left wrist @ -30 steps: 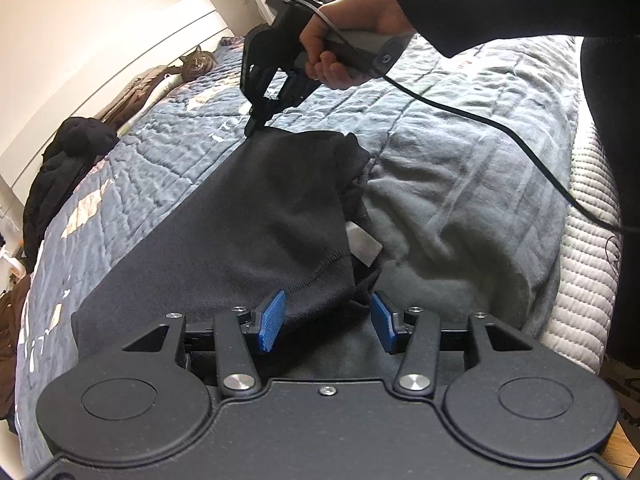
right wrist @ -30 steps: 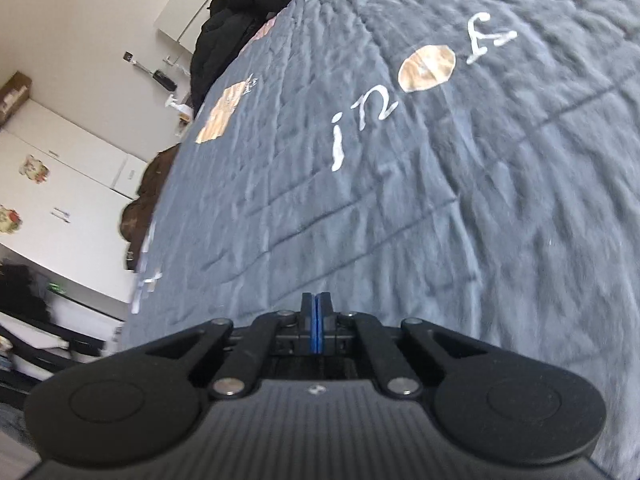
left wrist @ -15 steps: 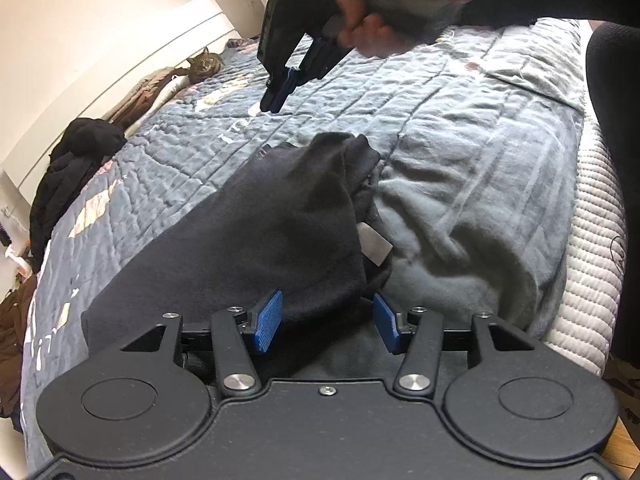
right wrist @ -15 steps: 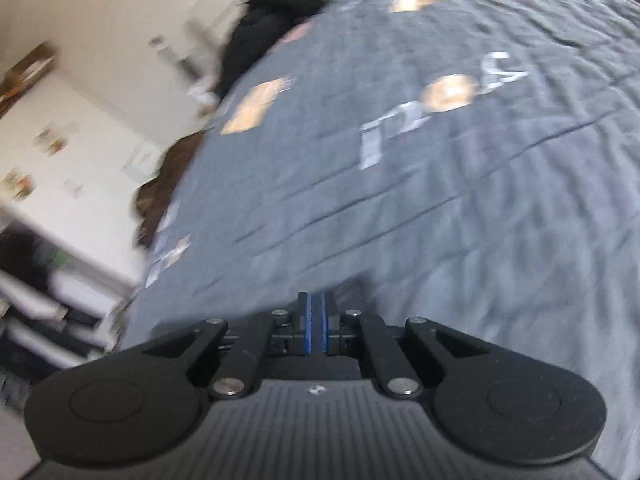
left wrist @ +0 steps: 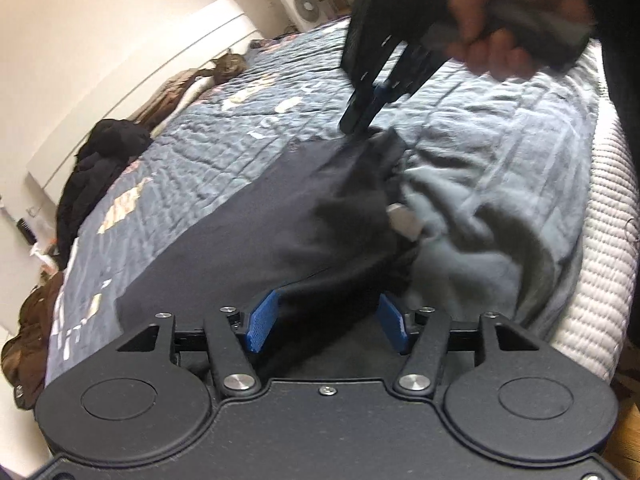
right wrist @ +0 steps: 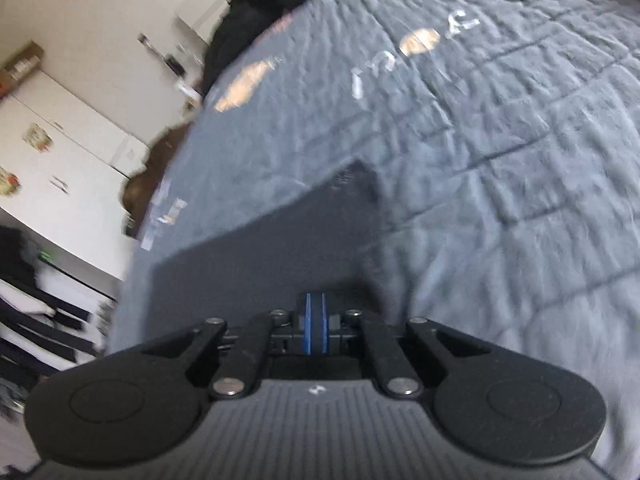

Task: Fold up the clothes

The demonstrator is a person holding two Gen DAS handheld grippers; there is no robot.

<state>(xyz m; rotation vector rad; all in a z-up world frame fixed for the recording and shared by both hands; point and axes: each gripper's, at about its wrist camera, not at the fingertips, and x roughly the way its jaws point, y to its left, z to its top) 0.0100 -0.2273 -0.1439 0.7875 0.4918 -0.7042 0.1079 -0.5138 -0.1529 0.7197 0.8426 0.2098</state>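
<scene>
With the left gripper spread wide around the rumpled black fleece garment's near edge and the right gripper pinched shut at its far corner, I'd clamp left, then keep the edge taut.

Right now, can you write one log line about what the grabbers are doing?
task: fold clothes | left gripper: open around black garment hem | right gripper: shut at garment's far edge | surface: quilt

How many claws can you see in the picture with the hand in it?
2. The left claw is at the bottom, open around the edge of the black garment. The right claw, held by a hand, touches the garment's far end. None looks hidden.
</scene>
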